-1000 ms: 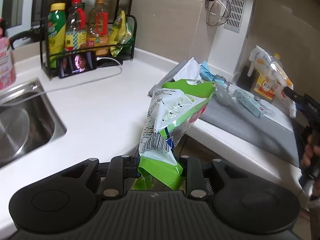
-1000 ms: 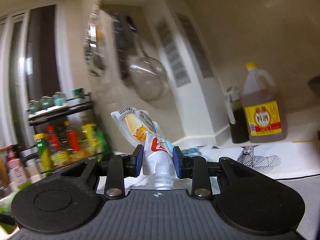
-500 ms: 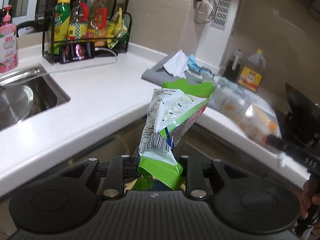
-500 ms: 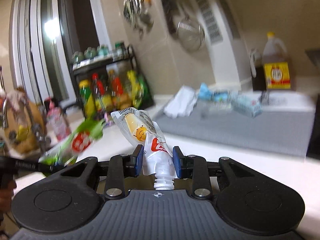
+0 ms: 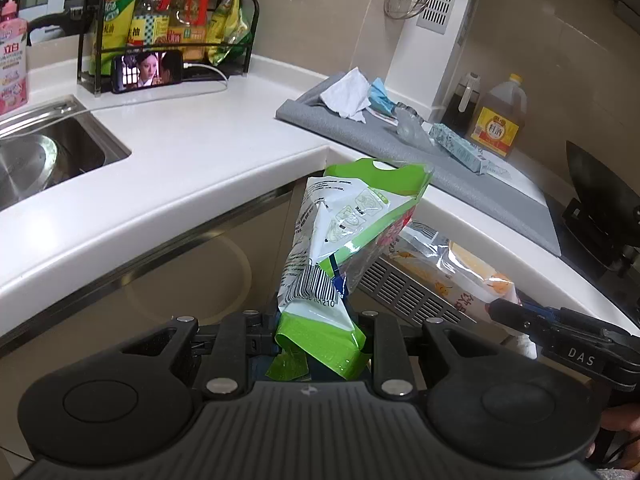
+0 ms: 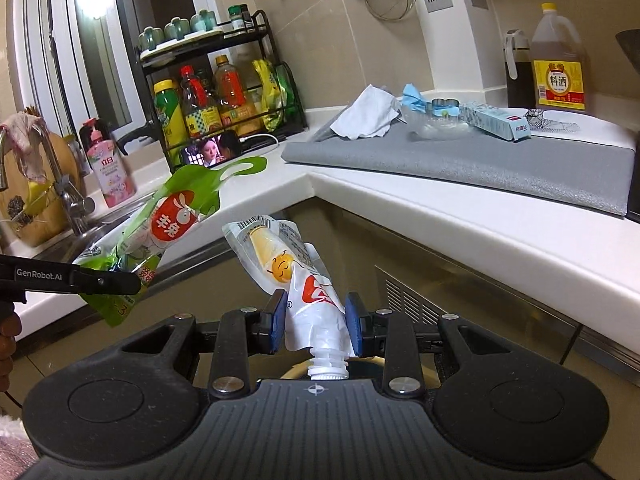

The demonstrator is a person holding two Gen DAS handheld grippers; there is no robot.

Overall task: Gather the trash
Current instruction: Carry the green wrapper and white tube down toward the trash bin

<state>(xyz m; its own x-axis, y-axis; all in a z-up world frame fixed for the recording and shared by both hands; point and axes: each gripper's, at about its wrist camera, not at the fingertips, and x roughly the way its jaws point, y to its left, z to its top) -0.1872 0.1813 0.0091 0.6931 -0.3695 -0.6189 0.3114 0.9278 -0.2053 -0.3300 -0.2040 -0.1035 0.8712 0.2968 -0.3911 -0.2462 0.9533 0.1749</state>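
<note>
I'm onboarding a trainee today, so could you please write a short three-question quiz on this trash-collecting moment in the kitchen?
1. True or false: the left gripper is empty.
2. What does the right gripper hold? A) a crumpled tissue B) a white spout pouch C) a bottle
3. Fill in: the crumpled white tissue lies on the grey ____.

Key
1. False; it is shut on the green and white bag.
2. B
3. mat

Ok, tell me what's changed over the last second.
Both hand-held grippers dropped away from the counter to below its edge. The left stays clamped on the green bag, the right on the spout pouch. The rest of the trash stays on the grey mat.
</note>
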